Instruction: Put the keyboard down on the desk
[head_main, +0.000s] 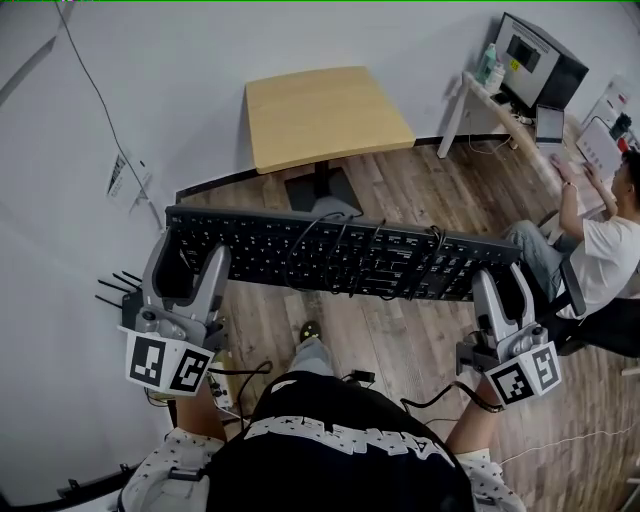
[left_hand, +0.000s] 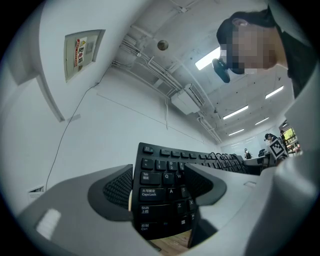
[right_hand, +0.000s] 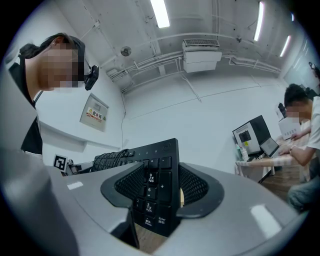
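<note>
A long black keyboard (head_main: 330, 255) hangs in the air above the wood floor, keys up, with its cable coiled over the middle. My left gripper (head_main: 188, 268) is shut on its left end, and the left gripper view shows the keyboard (left_hand: 165, 192) clamped between the ribbed pads (left_hand: 117, 190) by the Caps Lock and Shift keys. My right gripper (head_main: 502, 285) is shut on the right end, where the keyboard (right_hand: 157, 192) number pad sits between the pads (right_hand: 192, 185). The small wooden desk (head_main: 325, 115) stands ahead, beyond the keyboard.
A white wall runs along the left and far side. A person sits at the right by a white table (head_main: 500, 100) with a monitor (head_main: 535, 60). A black cable (head_main: 440, 395) trails over the floor by my feet. The desk's black base (head_main: 320, 190) stands on the floor.
</note>
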